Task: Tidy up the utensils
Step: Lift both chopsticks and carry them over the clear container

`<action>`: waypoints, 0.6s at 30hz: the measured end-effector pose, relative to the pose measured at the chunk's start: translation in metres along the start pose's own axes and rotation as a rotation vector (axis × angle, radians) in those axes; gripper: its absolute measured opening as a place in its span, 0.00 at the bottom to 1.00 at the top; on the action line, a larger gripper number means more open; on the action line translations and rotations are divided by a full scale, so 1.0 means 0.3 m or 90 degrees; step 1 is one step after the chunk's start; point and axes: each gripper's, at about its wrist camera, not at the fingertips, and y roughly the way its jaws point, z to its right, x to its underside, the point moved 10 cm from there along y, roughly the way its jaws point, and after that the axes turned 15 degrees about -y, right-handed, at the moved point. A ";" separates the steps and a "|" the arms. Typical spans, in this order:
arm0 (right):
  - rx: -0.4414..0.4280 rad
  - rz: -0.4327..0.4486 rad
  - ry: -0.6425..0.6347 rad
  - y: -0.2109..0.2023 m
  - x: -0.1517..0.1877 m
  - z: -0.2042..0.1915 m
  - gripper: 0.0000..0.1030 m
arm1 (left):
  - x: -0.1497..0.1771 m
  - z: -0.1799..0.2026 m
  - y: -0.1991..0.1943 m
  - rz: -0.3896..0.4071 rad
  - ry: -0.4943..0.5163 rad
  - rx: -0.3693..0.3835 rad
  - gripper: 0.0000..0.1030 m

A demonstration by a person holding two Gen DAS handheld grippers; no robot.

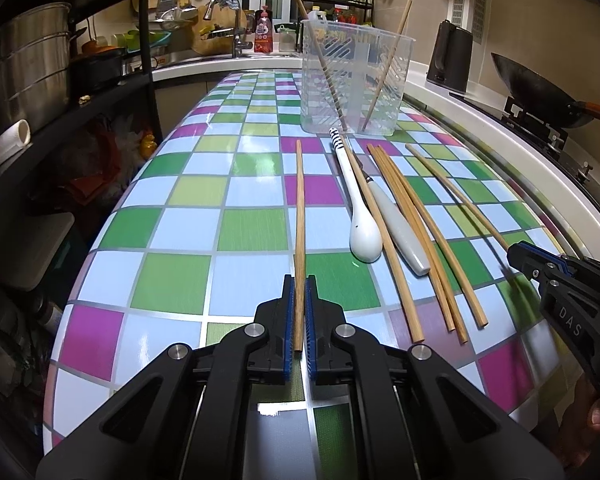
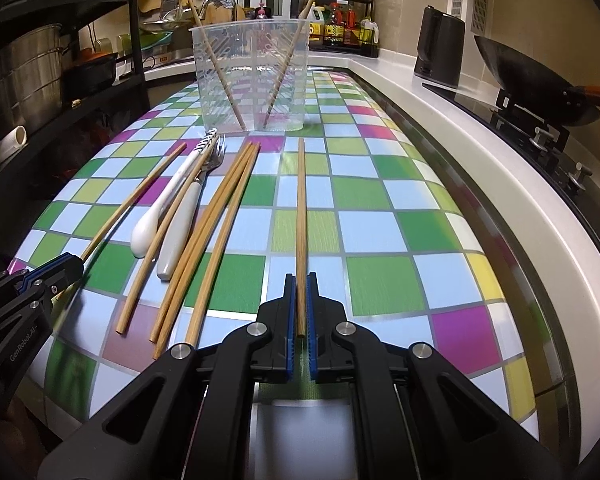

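Observation:
My left gripper (image 1: 299, 284) is shut on a wooden chopstick (image 1: 299, 216) that points forward over the checkered table (image 1: 180, 272). My right gripper (image 2: 300, 280) is shut on another chopstick (image 2: 301, 208). Between them lie several loose chopsticks (image 2: 212, 232), a white spoon with a striped handle (image 2: 162, 204) and a white-handled fork (image 2: 188, 216). A clear plastic utensil holder (image 2: 252, 76) stands at the far middle with two chopsticks leaning inside. The holder also shows in the left wrist view (image 1: 354, 80), as do the spoon (image 1: 358, 208) and the right gripper (image 1: 516, 258).
A black shelf with steel pots (image 1: 32, 68) stands on the left. A kettle (image 2: 440, 46) and a wok on the stove (image 2: 540, 80) are on the counter to the right. The sink (image 1: 228, 40) and a bottle rack (image 2: 340, 24) are at the back.

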 end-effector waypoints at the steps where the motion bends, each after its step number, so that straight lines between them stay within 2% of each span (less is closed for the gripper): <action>1: 0.001 0.002 0.000 -0.003 -0.004 0.001 0.05 | -0.005 0.003 -0.005 0.005 0.000 0.002 0.05; 18: 0.025 0.068 -0.001 -0.125 -0.138 0.044 0.05 | -0.126 0.053 -0.143 0.117 0.027 0.034 0.05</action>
